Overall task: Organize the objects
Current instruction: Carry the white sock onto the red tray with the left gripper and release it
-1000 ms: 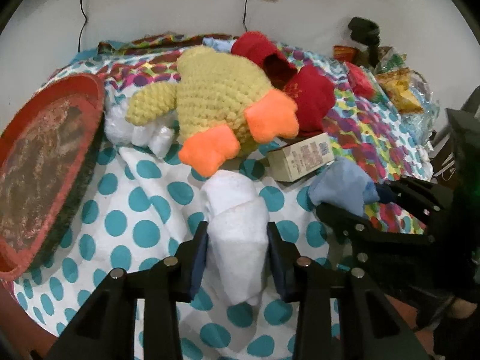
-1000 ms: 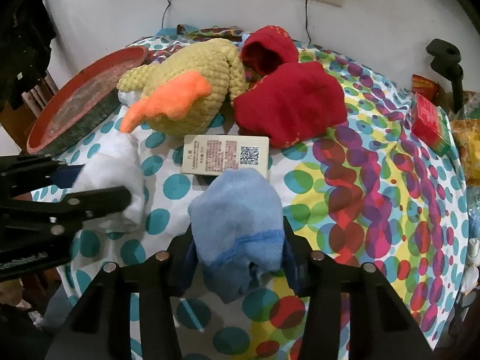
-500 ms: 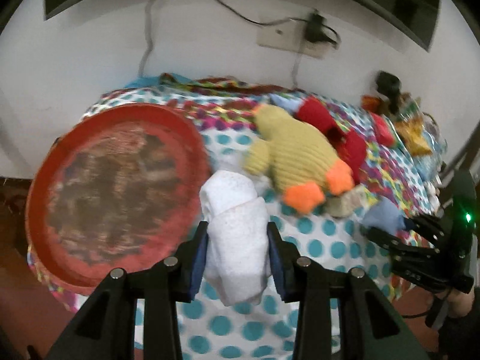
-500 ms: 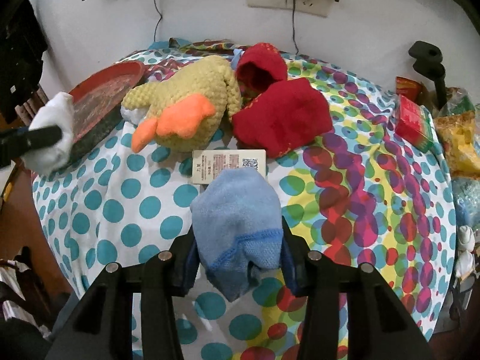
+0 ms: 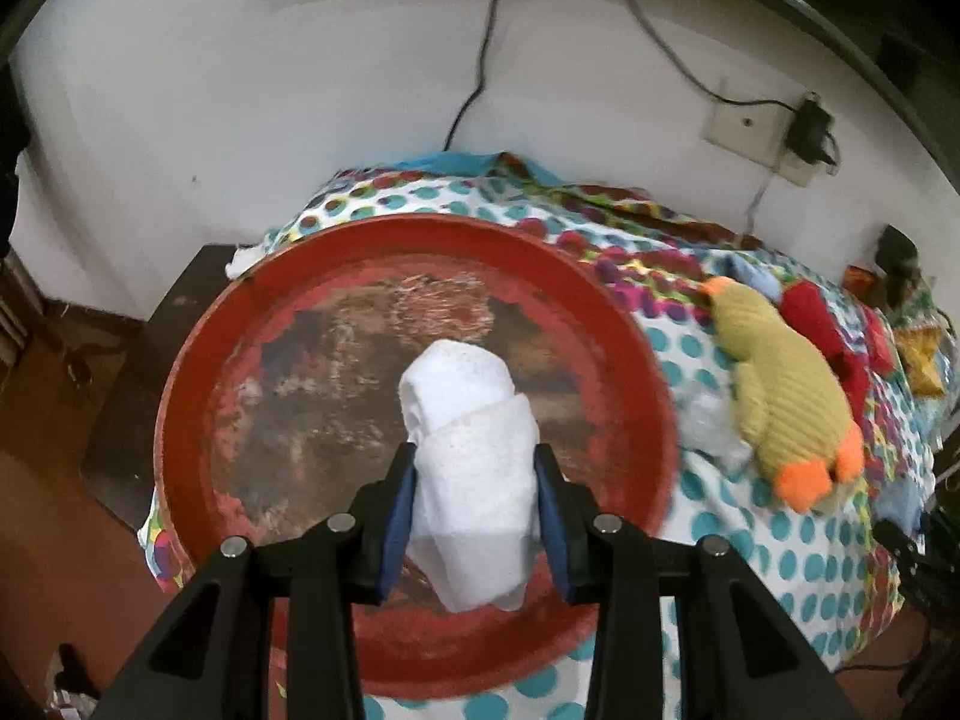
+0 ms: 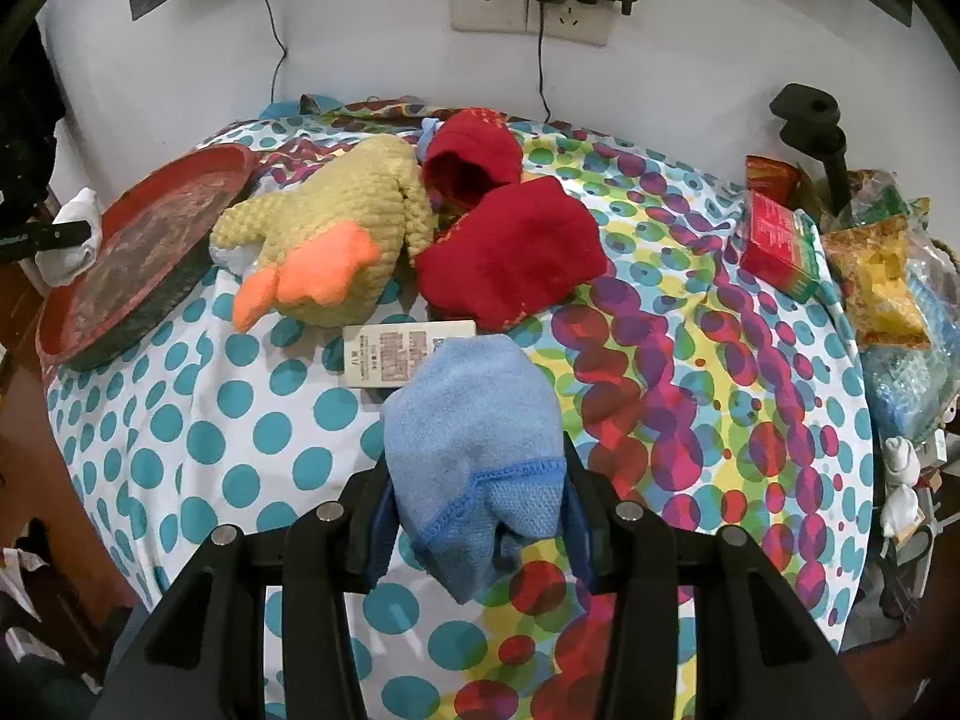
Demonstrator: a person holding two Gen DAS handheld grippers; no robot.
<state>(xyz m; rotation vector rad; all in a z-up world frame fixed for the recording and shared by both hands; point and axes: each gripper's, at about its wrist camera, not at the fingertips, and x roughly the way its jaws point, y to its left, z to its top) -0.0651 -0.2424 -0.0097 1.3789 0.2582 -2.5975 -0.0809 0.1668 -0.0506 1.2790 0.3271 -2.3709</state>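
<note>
My left gripper [image 5: 474, 516] is shut on a rolled white sock [image 5: 468, 450] and holds it above the round red tray [image 5: 198, 396] at the table's left end. In the right wrist view the same white sock [image 6: 75, 240] shows beside the red tray [image 6: 150, 276]. A rolled light-blue sock [image 6: 474, 450] is clamped in my right gripper [image 6: 477, 522], lifted over the dotted tablecloth [image 6: 240, 438]. Behind it lie a small cream box [image 6: 390, 357], a yellow knitted duck [image 6: 336, 222] with orange feet, and red knitted clothes [image 6: 510, 258].
A red carton [image 6: 780, 246], snack bags [image 6: 882, 276] and a black stand [image 6: 810, 120] crowd the table's right end. Cables run down the wall from a socket [image 6: 528, 6]. The yellow duck [image 5: 786, 402] lies right of the tray. Dark floor lies beyond the table's left edge.
My left gripper has carried the white sock leftward from beside the duck to over the red tray. The right gripper has risen slightly with the blue sock.
</note>
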